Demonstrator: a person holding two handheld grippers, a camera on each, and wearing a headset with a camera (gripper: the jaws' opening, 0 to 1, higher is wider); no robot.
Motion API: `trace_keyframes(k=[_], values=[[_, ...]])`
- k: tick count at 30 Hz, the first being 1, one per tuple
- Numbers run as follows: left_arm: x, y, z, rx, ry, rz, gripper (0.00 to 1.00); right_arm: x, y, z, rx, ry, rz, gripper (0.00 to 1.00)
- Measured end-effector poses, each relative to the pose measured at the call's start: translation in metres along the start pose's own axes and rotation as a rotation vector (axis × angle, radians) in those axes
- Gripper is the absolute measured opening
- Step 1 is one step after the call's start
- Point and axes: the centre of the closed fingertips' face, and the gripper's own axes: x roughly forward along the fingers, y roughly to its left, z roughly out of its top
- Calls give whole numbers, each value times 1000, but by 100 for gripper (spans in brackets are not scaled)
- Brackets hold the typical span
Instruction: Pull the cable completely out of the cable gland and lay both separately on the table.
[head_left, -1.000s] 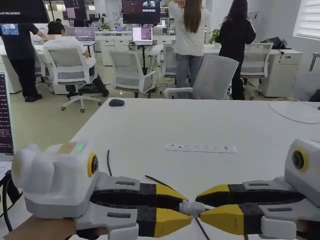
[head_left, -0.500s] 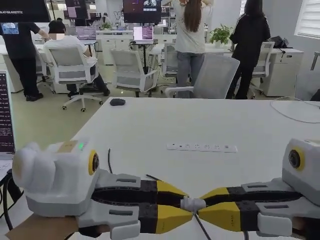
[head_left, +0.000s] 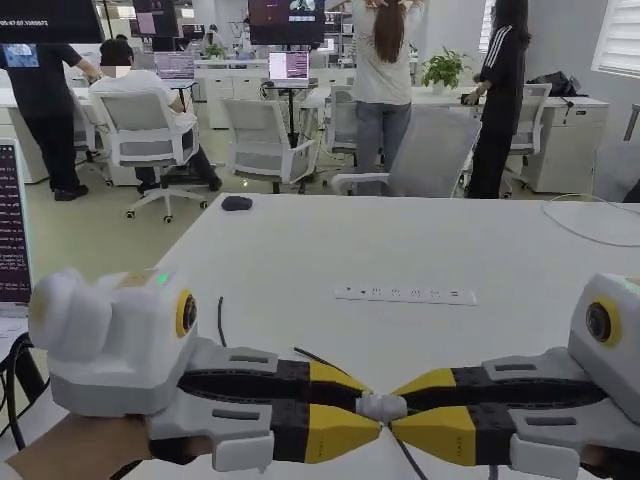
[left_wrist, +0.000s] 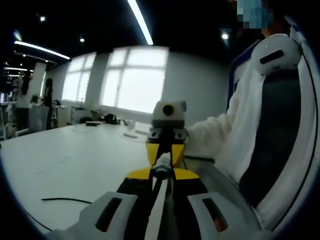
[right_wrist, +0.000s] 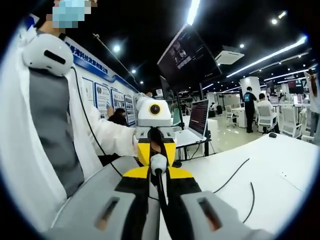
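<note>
The left gripper (head_left: 370, 410) stays clenched on the white cable gland (head_left: 382, 406), held just above the table (head_left: 450, 240). The right gripper (head_left: 397, 408) meets it tip to tip, pinching the black cable (head_left: 403, 455) right at the gland. They have not drawn apart since half a second ago.

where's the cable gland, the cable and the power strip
cable gland (head_left: 381, 407), head view, on its white body between the yellow jaw tips
cable (right_wrist: 160, 192), right gripper view, on the black stretch running between the jaws
power strip (head_left: 405, 295), head view, middle of its top face
</note>
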Motion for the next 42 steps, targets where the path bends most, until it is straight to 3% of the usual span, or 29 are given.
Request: trace_keyframes(k=[5,13,16,19,22,25,26,28,30,32,33,34,38,40,42], values=[[1,0,-9,-83,25,-13,15,1,2,-7,-72,19,-2,10],[2,1,-13,-154,42,-25,15,2,4,-11,-227,53,-7,10],[2,1,-14,-161,43,-27,15,2,4,-12,-252,59,-4,10],[3,0,-15,-155,39,-29,15,0,3,-13,-245,52,-2,10],[4,-1,-17,-141,39,-27,15,-1,2,-16,-186,49,-6,11],[4,0,-18,-101,47,-16,15,-3,2,-20,-60,56,9,12],[3,4,-18,-69,43,14,15,-6,-5,-21,-51,72,-11,12],[-2,2,-14,-51,26,12,15,-10,-11,-15,-47,44,-26,17],[-5,4,-9,-29,11,29,15,-13,-10,-12,-11,41,-12,21],[-6,4,-8,-19,11,31,15,-14,-10,-9,-17,35,-12,23],[-4,5,-7,-4,10,42,16,-10,-10,-9,-57,49,-9,23],[-3,5,-6,-3,7,43,16,-9,-10,-9,-70,52,-10,17],[2,5,-9,-2,22,46,16,-5,-12,-11,-74,52,-7,15],[0,8,-9,0,15,57,16,-1,-10,-14,-91,60,-5,11],[-3,8,-2,12,-22,57,16,-1,-12,-17,-93,87,-11,3]])
